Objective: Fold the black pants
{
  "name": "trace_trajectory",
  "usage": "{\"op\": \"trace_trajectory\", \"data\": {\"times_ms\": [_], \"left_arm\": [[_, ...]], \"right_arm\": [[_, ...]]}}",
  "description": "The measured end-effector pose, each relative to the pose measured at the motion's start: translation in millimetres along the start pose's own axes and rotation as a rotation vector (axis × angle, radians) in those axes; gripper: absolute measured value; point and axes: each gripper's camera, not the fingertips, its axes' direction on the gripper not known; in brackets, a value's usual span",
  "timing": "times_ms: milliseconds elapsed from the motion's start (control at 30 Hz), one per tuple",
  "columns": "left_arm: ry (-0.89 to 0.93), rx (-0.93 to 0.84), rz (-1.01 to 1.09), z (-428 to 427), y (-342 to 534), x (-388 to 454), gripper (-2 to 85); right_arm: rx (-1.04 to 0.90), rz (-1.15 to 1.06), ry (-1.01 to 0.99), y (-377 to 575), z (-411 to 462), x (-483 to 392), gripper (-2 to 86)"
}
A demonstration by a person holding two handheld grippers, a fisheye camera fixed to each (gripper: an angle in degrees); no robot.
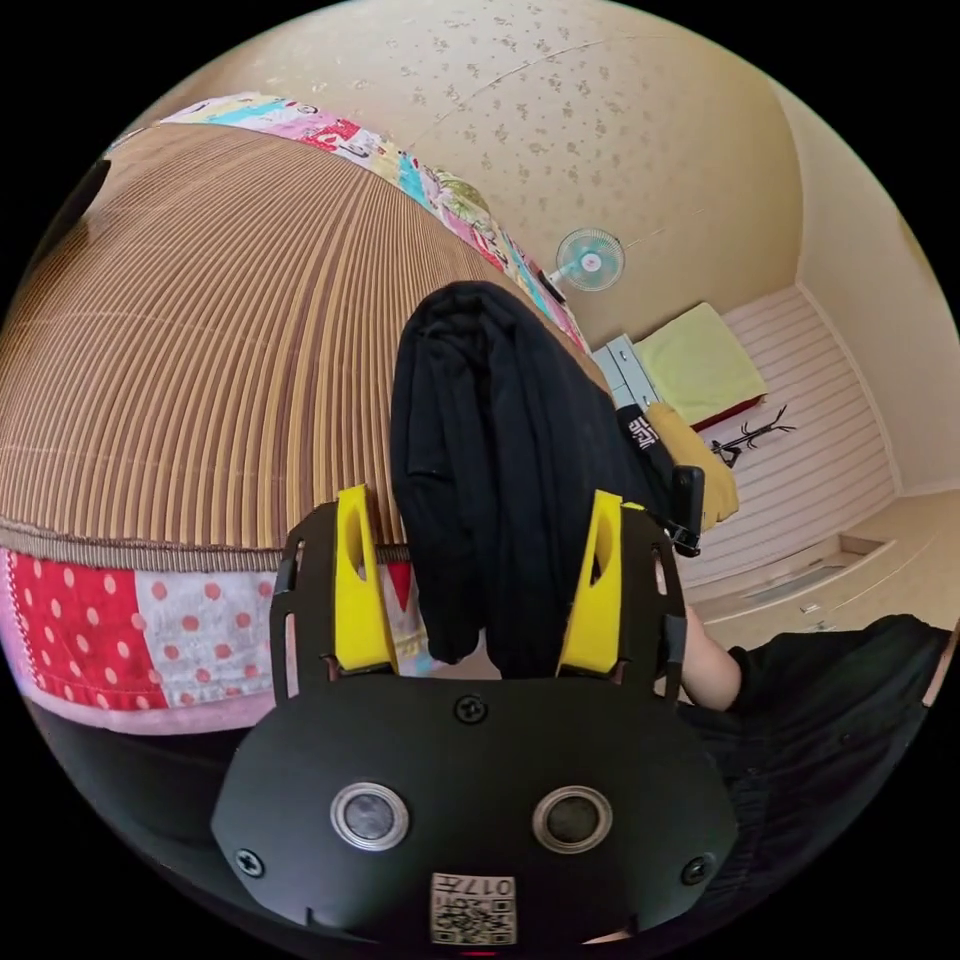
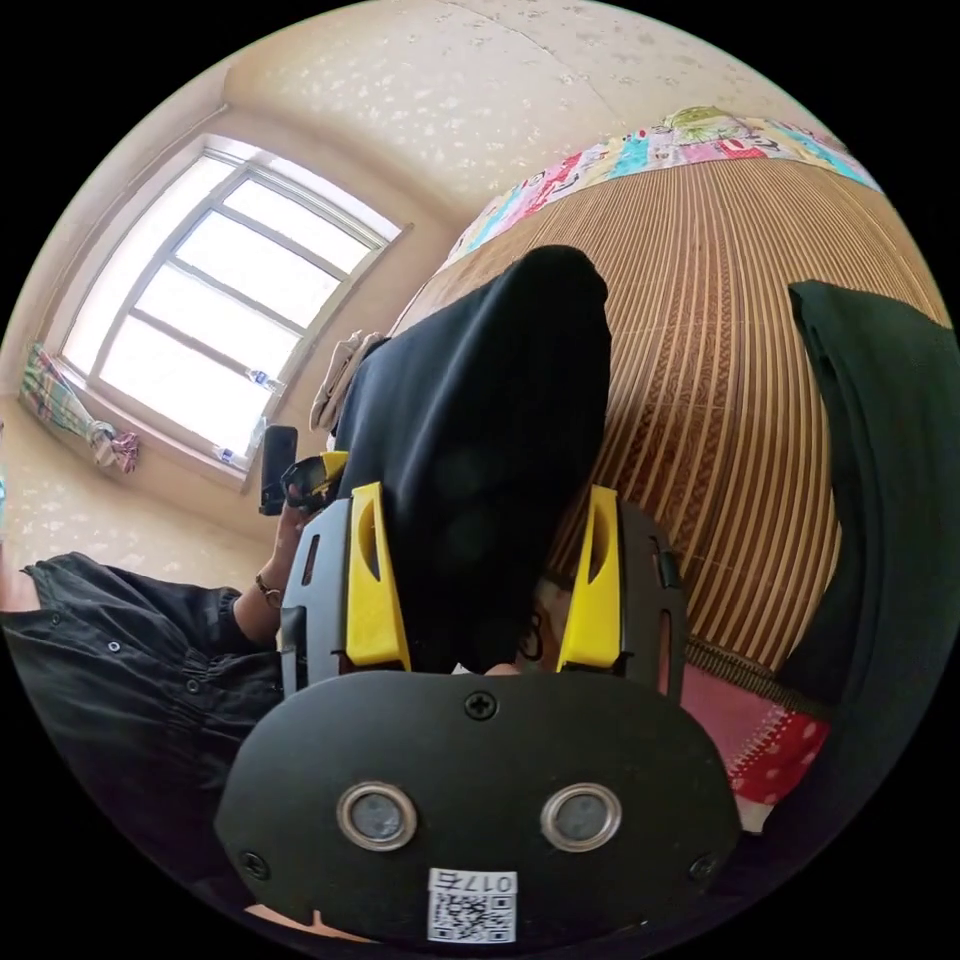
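Your pants (image 1: pixel 500 470) hang bunched between the yellow jaws of your left claw (image 1: pixel 480 590), centre of the left gripper view; the jaws stand wide, and whether they press the cloth you cannot tell. In the right gripper view the pants (image 2: pixel 480 430) drape down between the right claw's (image 2: pixel 480 590) jaws, which are likewise spread, their grip unclear. The lower edge of the cloth dangles past the bed's front edge. Behind lies a striped mat (image 1: pixel 200 350) on the bed, broad and bare at the left of the left view. A dark cloth (image 2: pixel 890 480) lies on the mat at the right edge of the right view. Your other claw (image 1: pixel 685 505) shows just right of the pants.
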Motion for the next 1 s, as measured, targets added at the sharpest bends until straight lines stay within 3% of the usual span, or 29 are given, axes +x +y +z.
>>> {"op": "trace_trajectory", "data": {"times_ms": [400,600,1000], "left_arm": [[0.012,0.025,0.003,-1,24,22,24.7],[0.079,0.033,-0.030,-3,24,36,18.3],[0.003,0.179,0.005,-104,0,59,16.1]], "right_arm": [[-0.001,0.028,-0.229,15,-34,82,22.7],[-0.038,-0.011,-0.291,8,-51,108,17.0],[-0.006,-0.040,-0.396,-17,-8,87,13.6]]}}
